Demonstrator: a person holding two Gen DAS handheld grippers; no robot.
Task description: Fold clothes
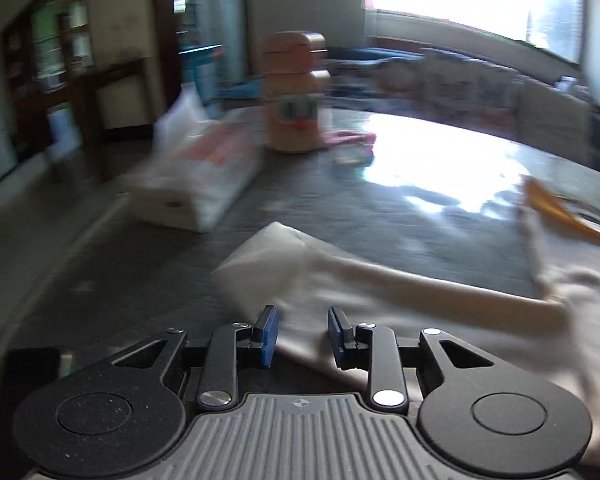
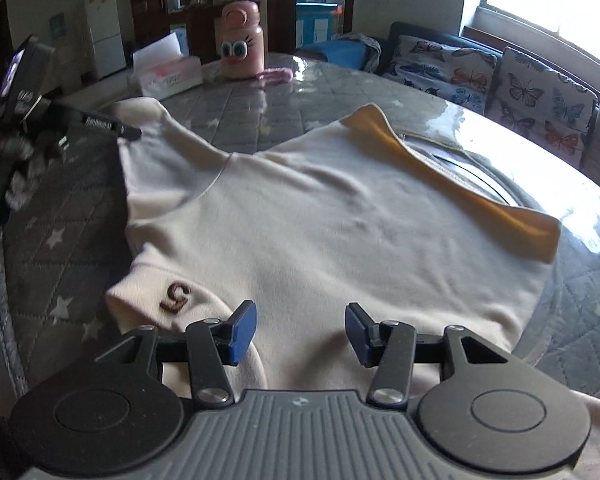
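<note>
A cream sweater (image 2: 312, 220) lies spread flat on a round table (image 2: 284, 92) covered in grey quilted cloth with stars. One sleeve shows a mustard-yellow lining (image 2: 456, 184). The right gripper (image 2: 301, 330) hovers low over the sweater's near edge, its blue-padded jaws wide apart, holding nothing. The left gripper (image 1: 303, 336) sits at the sweater's sleeve (image 1: 284, 264), jaws parted with cloth lying between them, ungripped; that view is blurred. Across the table stand a pink bottle (image 2: 242, 46) and a tissue pack (image 2: 168, 72).

Soft matt cloth shirt (image 2: 320, 216), glossy tabletop (image 2: 340, 80)
</note>
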